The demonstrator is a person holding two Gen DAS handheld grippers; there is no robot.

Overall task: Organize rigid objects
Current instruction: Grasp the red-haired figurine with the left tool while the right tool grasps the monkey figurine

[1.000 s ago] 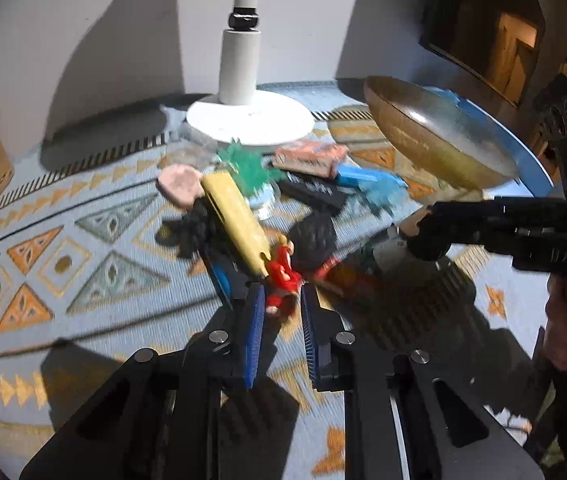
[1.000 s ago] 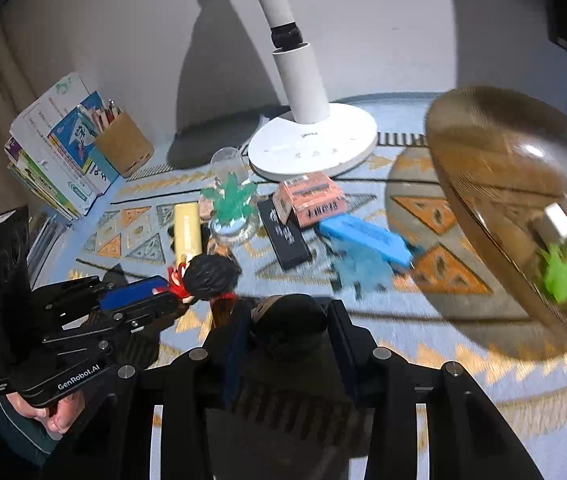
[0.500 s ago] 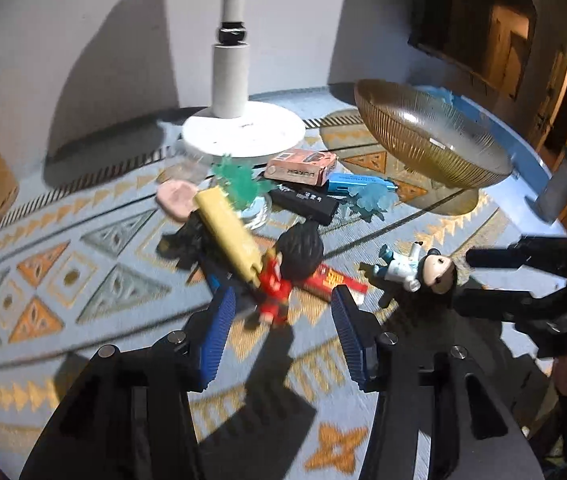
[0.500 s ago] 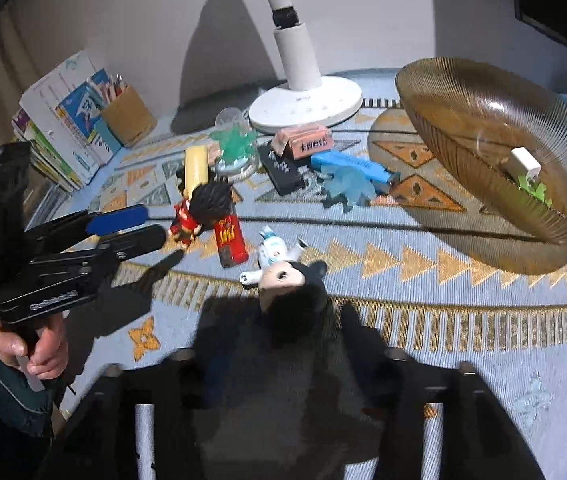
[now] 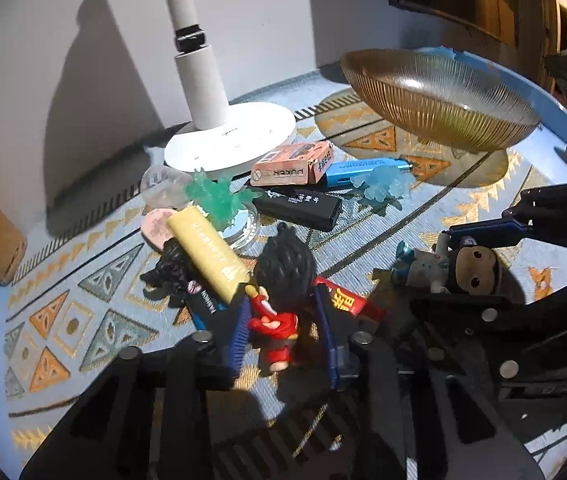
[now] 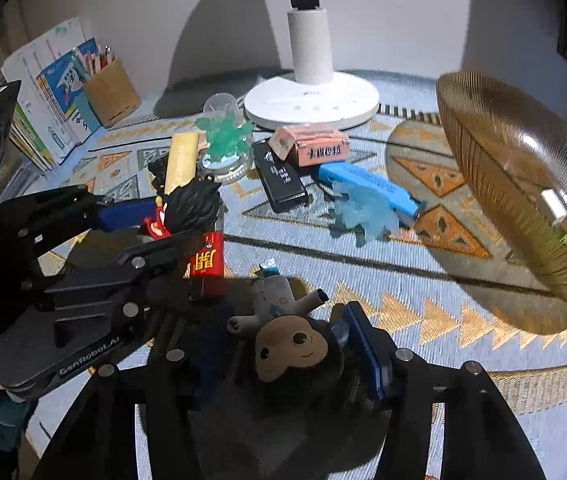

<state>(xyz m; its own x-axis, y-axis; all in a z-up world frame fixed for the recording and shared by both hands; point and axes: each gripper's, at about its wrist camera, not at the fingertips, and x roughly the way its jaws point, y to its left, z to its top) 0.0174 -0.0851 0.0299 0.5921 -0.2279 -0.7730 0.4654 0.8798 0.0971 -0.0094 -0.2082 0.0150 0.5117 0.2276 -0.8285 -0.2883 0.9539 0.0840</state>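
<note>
My left gripper [image 5: 283,328] is open, its blue pads on either side of a red-suited figurine with spiky black hair [image 5: 279,292] lying on the patterned mat. It also shows in the right wrist view [image 6: 155,224]. My right gripper [image 6: 283,356] is open around a brown-faced, black-haired doll [image 6: 287,348] in a white suit; the doll shows in the left wrist view [image 5: 455,268] too. An amber ribbed glass bowl [image 6: 515,184] stands at the right and holds a white block and something green.
A pile lies behind the figurine: yellow bar [image 5: 207,252], green crystal on a clear dish [image 5: 219,196], black box [image 5: 303,204], orange poker box [image 5: 291,164], blue stick [image 5: 363,168], pale blue figure [image 5: 383,188], red lighter [image 6: 205,264]. White lamp base [image 5: 231,140]; pencil cup [image 6: 109,92] and books far left.
Both grippers opened and drew back, then moved in again. The left now straddles the red figurine. The right set the brown-faced doll down on the mat and is open around it.
</note>
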